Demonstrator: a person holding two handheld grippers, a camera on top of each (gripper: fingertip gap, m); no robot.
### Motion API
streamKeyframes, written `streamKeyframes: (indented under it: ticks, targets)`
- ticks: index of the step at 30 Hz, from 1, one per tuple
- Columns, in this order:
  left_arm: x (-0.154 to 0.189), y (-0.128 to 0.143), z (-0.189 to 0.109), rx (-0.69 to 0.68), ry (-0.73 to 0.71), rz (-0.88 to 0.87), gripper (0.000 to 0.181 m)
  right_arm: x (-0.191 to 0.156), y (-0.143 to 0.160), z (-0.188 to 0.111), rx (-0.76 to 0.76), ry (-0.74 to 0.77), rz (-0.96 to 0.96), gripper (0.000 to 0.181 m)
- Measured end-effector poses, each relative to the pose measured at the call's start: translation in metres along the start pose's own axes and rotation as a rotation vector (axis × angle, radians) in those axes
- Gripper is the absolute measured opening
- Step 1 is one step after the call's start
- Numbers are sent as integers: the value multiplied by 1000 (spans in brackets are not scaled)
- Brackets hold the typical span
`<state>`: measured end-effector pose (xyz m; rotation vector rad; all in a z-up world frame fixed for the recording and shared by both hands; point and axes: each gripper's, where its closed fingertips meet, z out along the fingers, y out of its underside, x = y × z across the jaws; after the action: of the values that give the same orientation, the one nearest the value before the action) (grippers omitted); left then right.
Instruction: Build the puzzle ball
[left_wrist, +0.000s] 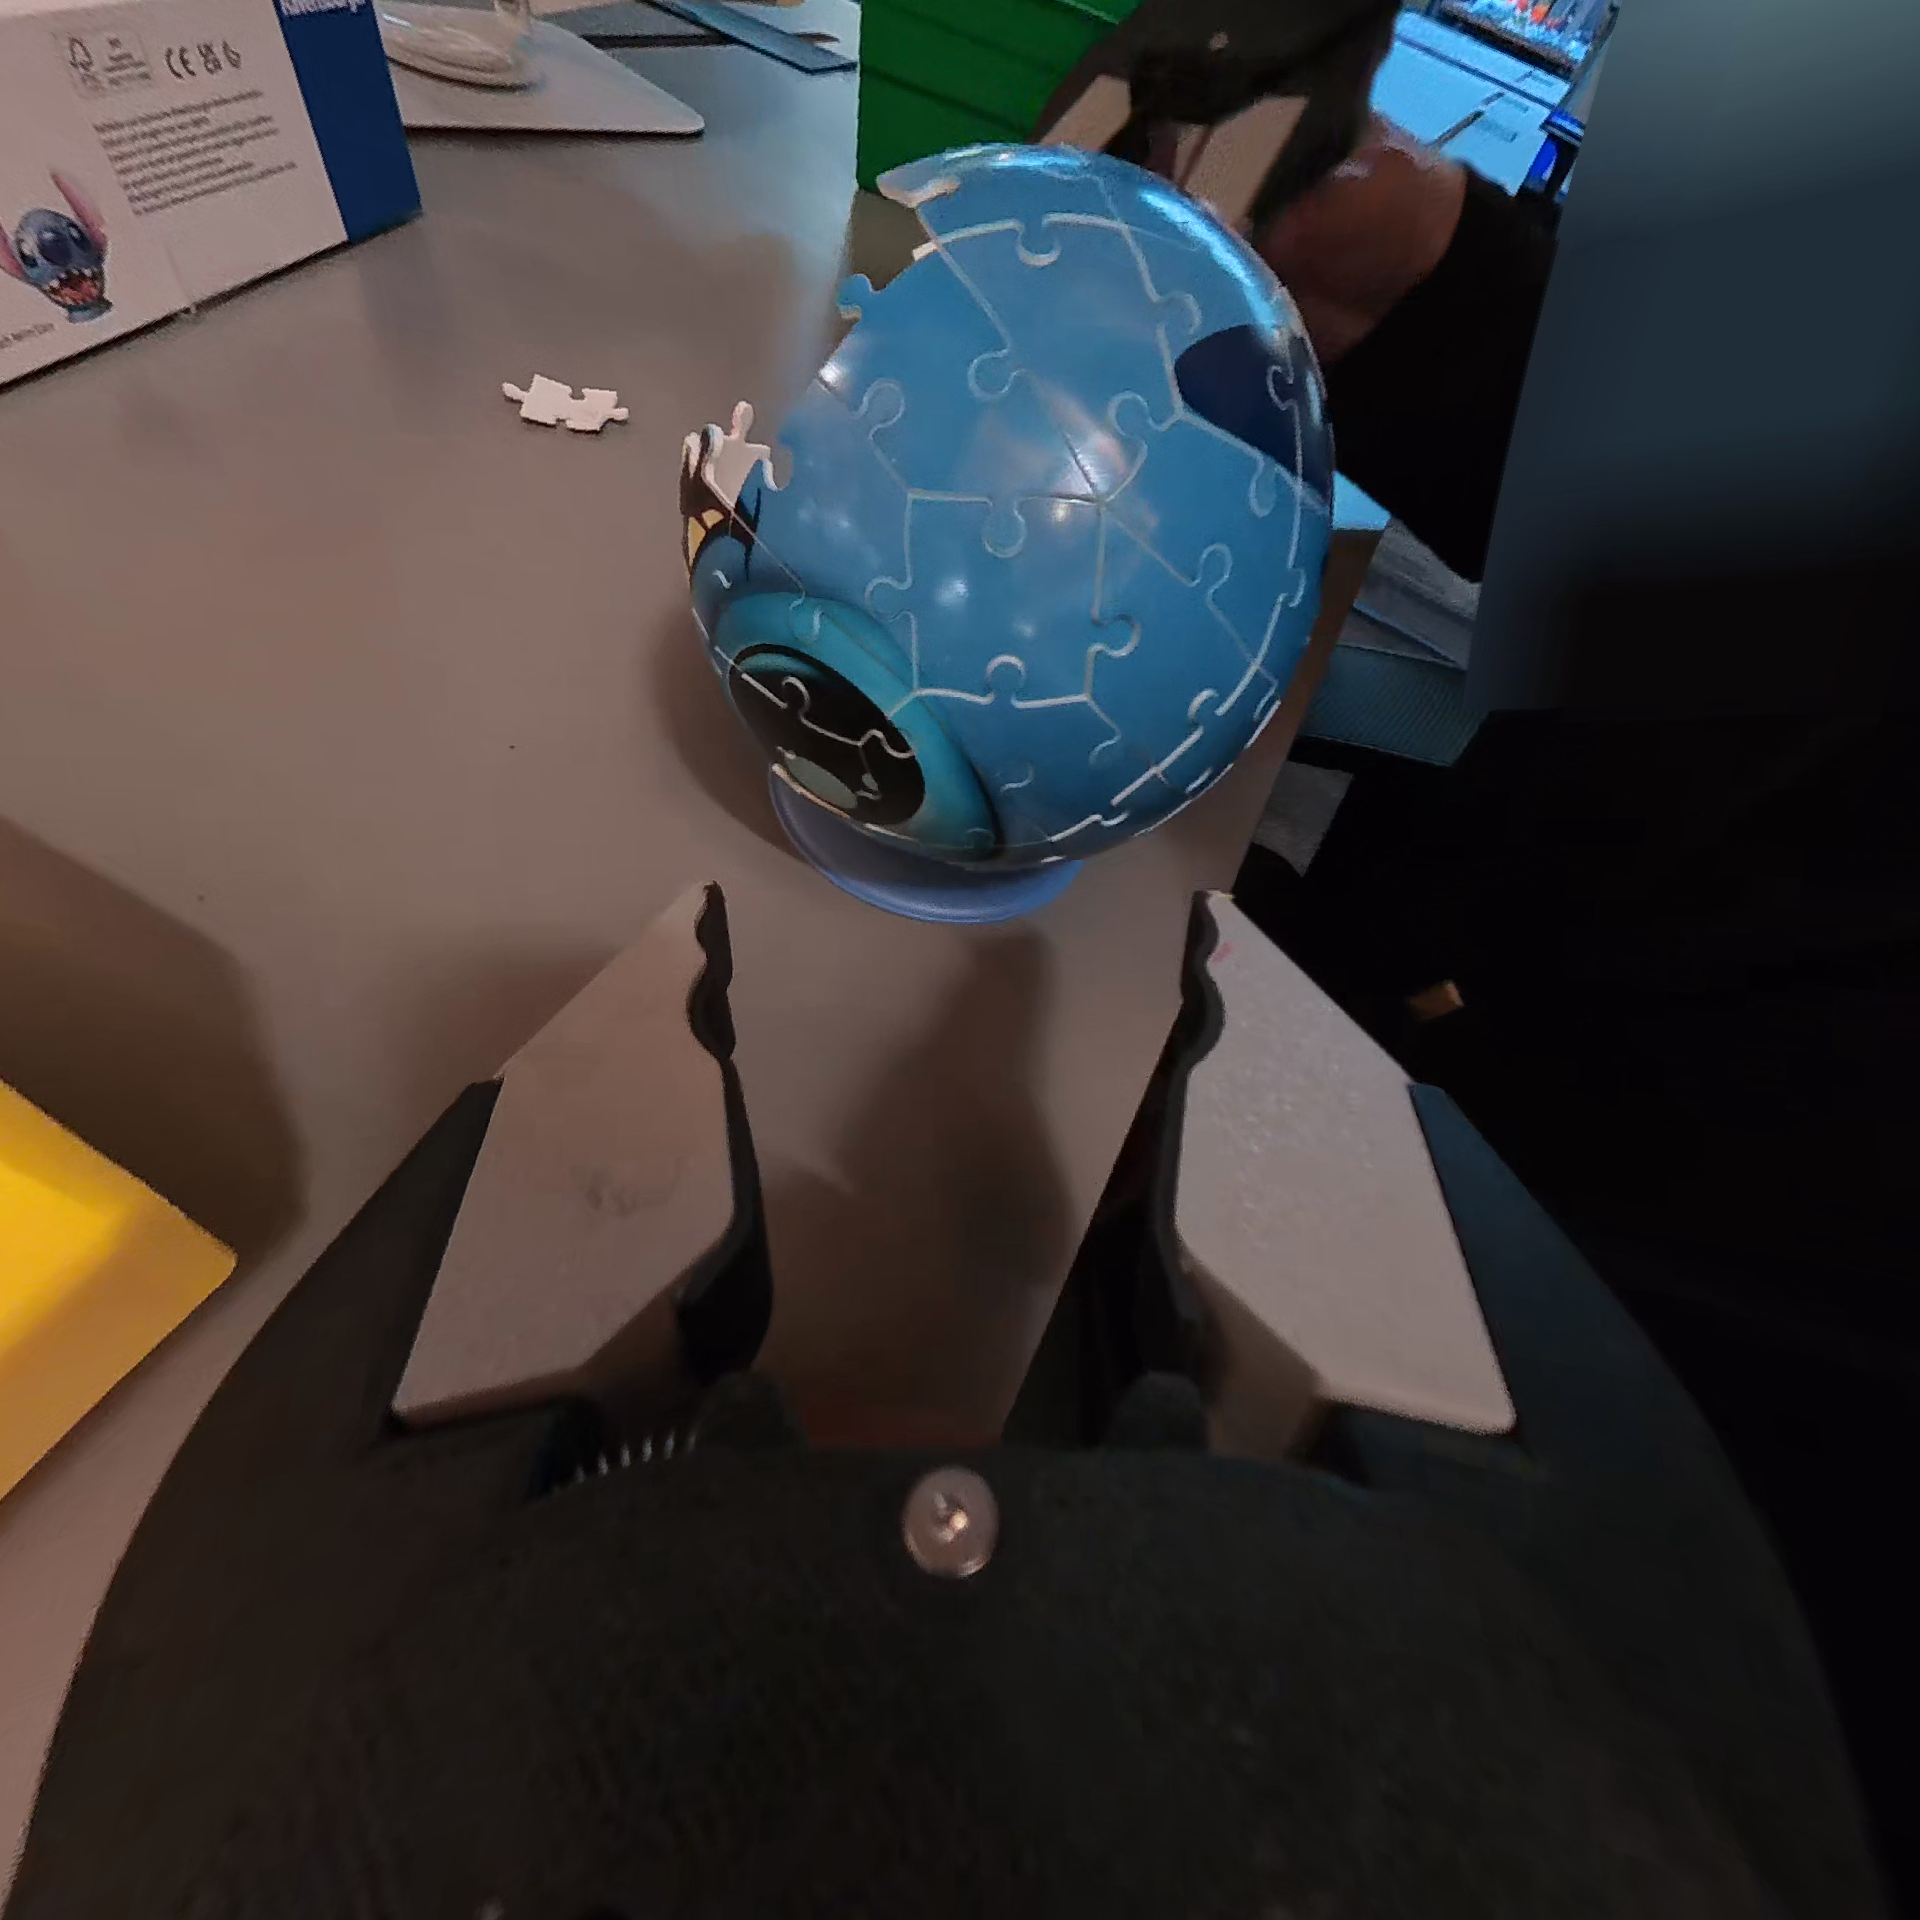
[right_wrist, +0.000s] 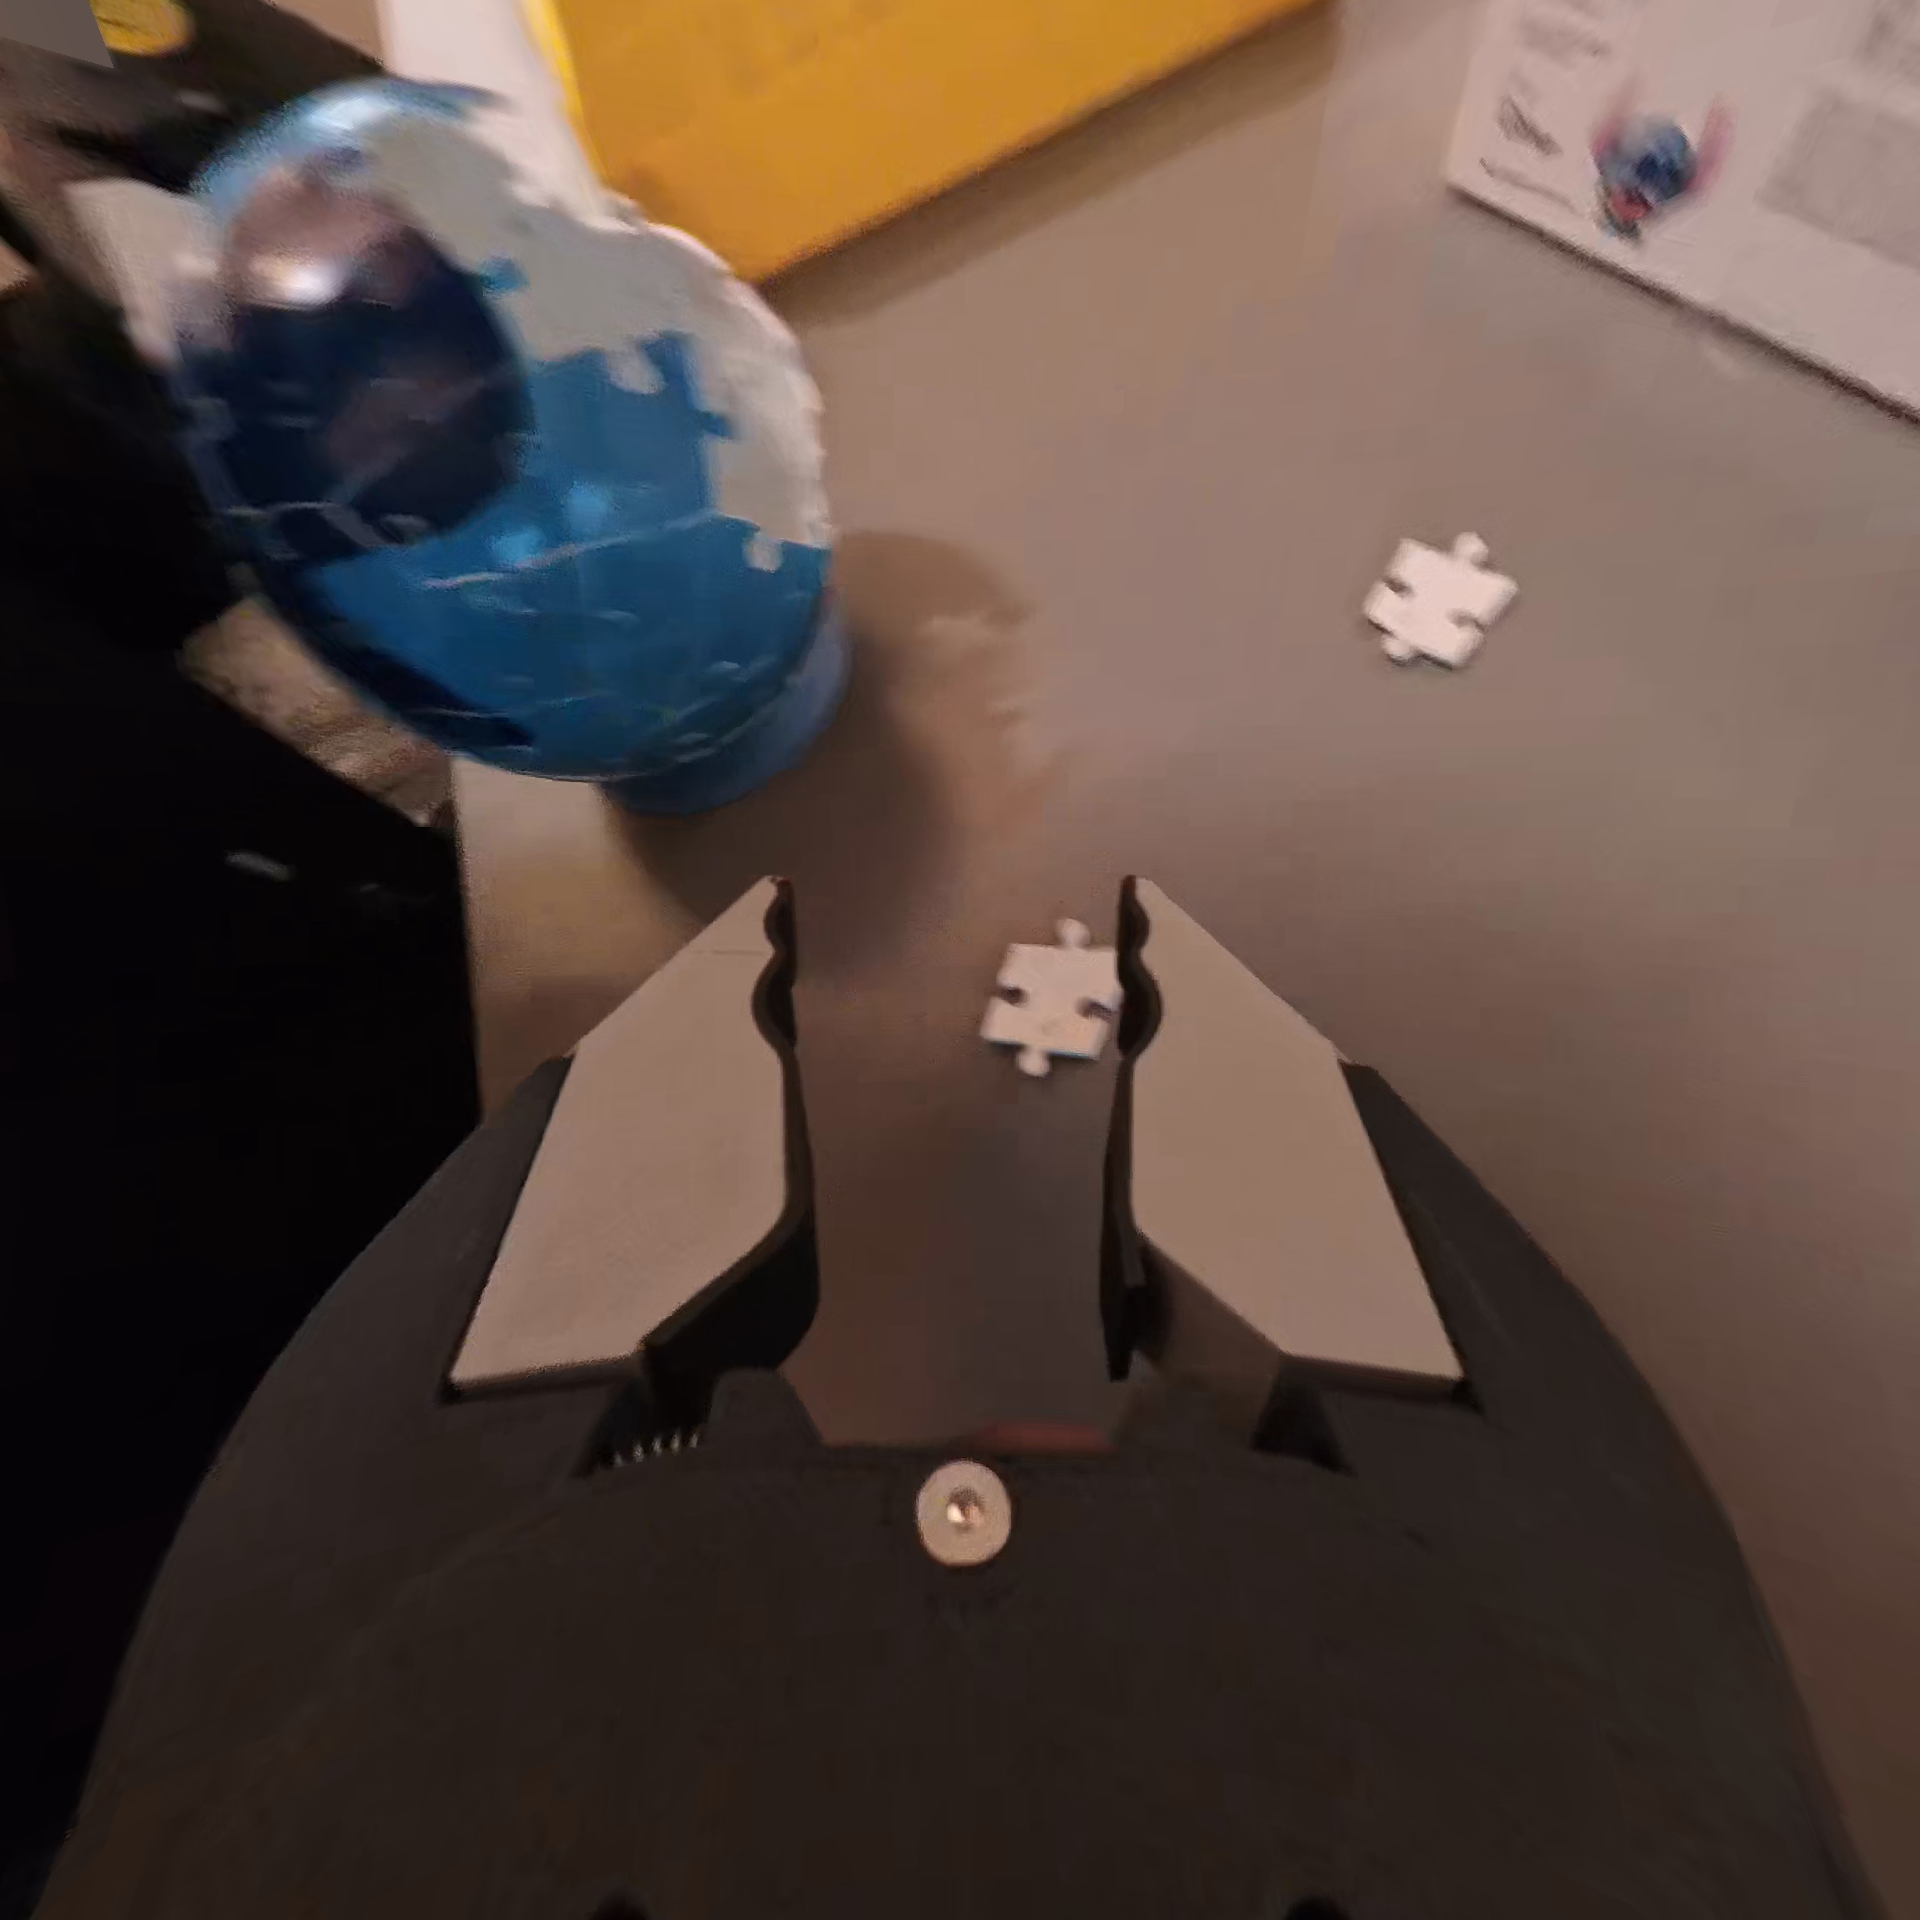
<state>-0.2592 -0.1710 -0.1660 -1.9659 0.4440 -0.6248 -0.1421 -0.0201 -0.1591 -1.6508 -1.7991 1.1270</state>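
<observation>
Left gripper (left_wrist: 956, 904): fingers spread, nothing between them.
Right gripper (right_wrist: 956, 899): fingers spread, holding nothing.
Puzzle ball (left_wrist: 1029, 520): partly built, blue, seated on a blue stand (left_wrist: 925, 883) just ahead of the left gripper's tips, unfinished edge to the left.
Near piece (right_wrist: 1049, 997): white side up on the table (right_wrist: 1351, 831), between the right gripper's fingertips, against the right finger.
Far piece (right_wrist: 1439, 601): farther ahead, to the right.
Box (left_wrist: 177, 177): ahead-left of the left gripper.

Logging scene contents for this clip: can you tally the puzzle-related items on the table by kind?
Partly built blue puzzle ball: 1
Blue stand under the ball: 1
Loose white puzzle pieces: 2 (near, far)
Puzzle box: 1
Total: 5
</observation>
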Motion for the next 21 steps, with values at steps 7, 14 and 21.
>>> streamKeyframes:
  ticks: [7, 14, 21]
  targets:
    - [3, -15, 7, 19, 59, -11, 89, -54, -21, 30, 150, -60, -175, 88]
    - [7, -13, 21, -43, 100, 76, 97, -70, -14, 62, 101, -47, -379, 93]
    - [2, -23, 31, -13, 91, 106, 101, -68, -24, 75, 131, -8, -415, 104]
